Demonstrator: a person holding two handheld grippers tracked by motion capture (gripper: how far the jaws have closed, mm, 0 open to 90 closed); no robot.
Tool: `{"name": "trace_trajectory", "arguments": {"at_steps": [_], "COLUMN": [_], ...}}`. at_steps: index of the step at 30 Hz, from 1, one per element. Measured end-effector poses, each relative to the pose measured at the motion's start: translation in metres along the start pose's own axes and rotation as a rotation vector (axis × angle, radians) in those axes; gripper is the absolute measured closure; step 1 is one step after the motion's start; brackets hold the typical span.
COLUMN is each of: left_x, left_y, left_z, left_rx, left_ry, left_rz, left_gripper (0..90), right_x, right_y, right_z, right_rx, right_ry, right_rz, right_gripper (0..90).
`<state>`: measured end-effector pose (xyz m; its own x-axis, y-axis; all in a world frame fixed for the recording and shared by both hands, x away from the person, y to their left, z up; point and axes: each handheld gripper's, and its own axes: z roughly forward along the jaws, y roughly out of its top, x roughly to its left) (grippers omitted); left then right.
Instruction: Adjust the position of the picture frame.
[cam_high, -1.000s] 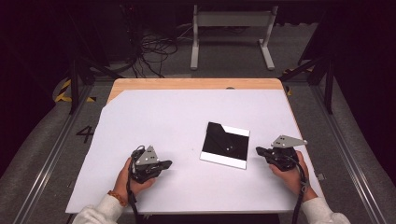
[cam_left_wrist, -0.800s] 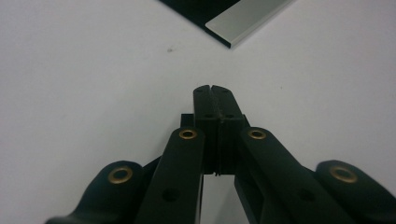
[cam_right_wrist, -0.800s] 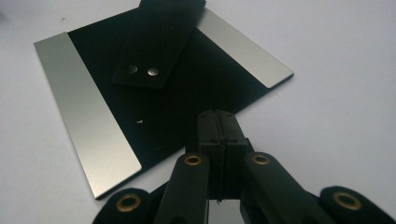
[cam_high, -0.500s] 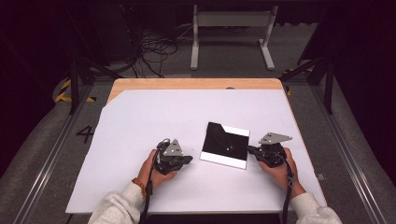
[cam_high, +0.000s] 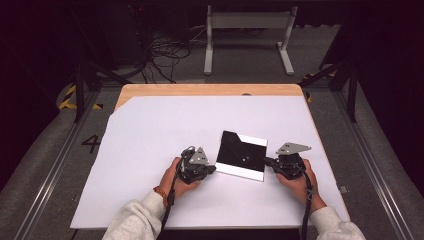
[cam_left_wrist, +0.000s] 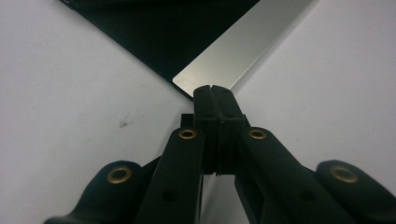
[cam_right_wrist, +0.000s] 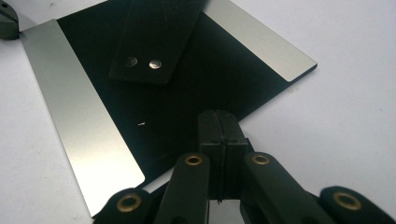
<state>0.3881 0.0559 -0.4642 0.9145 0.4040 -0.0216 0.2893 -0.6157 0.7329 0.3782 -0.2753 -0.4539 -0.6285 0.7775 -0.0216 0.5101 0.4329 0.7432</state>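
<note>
A flat black square panel (cam_high: 241, 154) with silver strips along two edges lies on the white table top (cam_high: 160, 130). A black strap with two rivets (cam_right_wrist: 154, 42) crosses its face. My left gripper (cam_high: 212, 169) is shut, its tips at the panel's near left corner (cam_left_wrist: 201, 77); nothing is between the jaws. At the panel's right edge sits my right gripper (cam_high: 267, 161), also shut and holding nothing. In the right gripper view its closed tips (cam_right_wrist: 218, 116) rest over the black face near the edge. I cannot tell whether either gripper touches the panel.
The white sheet covers a wooden table whose bare far edge (cam_high: 210, 90) shows. Beyond it stand a white metal frame (cam_high: 247, 35) and loose cables (cam_high: 165, 55) on the floor. Dark stands flank the table on both sides.
My left gripper has moved right across the table up to the panel's left corner. The right gripper shifted slightly left toward the panel's right edge, then held still. The panel stays in place.
</note>
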Motion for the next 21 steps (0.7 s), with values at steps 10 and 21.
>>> {"name": "trace_trajectory", "arguments": {"at_steps": [10, 21], "left_x": [-0.0019, 0.0042], "left_y": [0.0026, -0.0017], "left_z": [-0.0004, -0.0036], "left_rx": [0.024, 0.011], "left_ry": [0.033, 0.02], "left_rz": [0.036, -0.004], "left_gripper": [88.1, 87.5], "right_x": [-0.0016, 0.0036], "right_y": [-0.0009, 0.0006], "right_z": [0.0007, 0.0027], "right_rx": [0.001, 0.002], "right_ry": [0.027, 0.038], "right_rz": [0.02, -0.006], "right_gripper": [90.0, 90.0]}}
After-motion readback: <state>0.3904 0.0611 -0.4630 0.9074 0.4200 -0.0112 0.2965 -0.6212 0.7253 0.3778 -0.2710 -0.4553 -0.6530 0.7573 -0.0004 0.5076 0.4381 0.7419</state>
